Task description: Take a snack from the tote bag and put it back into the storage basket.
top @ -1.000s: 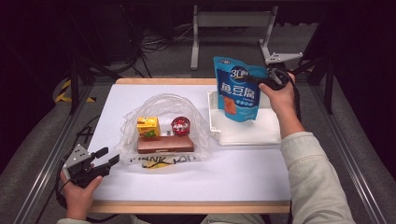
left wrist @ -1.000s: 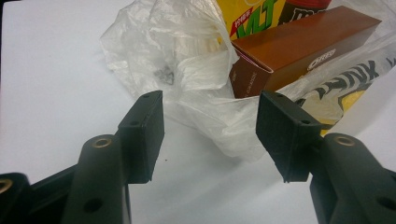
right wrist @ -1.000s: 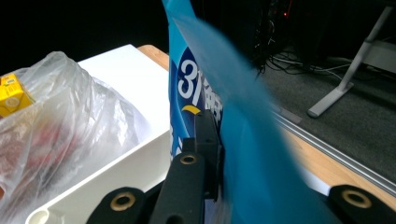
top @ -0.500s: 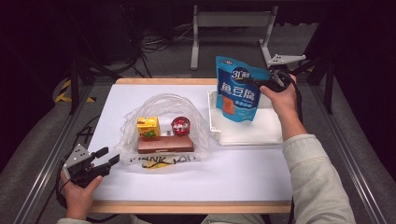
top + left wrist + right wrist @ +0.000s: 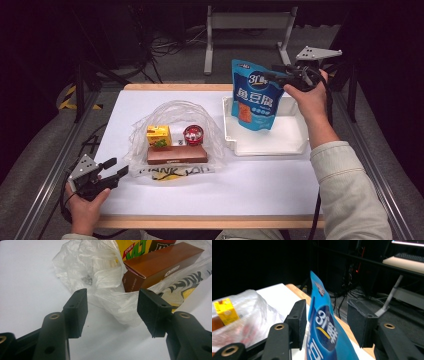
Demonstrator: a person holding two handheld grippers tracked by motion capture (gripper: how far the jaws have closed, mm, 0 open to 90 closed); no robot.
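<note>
A blue snack pouch [image 5: 256, 95] stands upright in the white tray [image 5: 280, 142] at the back right. My right gripper [image 5: 281, 77] is at the pouch's upper right corner. Its jaws have just been opening, and the pouch's top [image 5: 322, 332] still sits between them with a clear gap to one pad [image 5: 359, 322], so it is open. My left gripper [image 5: 114, 167] rests open at the table's front left, just short of a clear plastic bag [image 5: 172, 112]. The bag holds a yellow carton [image 5: 158, 136], a red round tin [image 5: 193, 135] and a brown box [image 5: 176, 155]. The left gripper view has the bag [image 5: 100, 272] and the brown box [image 5: 160, 265] beyond my open left gripper [image 5: 112, 307].
The white table surface [image 5: 240, 190] lies bare in front of the tray and bag. A metal stand [image 5: 247, 30] and cables sit on the dark floor behind the table's wooden back edge [image 5: 170, 86]. Rails run along both sides.
The right gripper's jaws have opened off the pouch's top corner and the hand has lifted slightly. The pouch stays standing in the tray. The left gripper has not moved.
</note>
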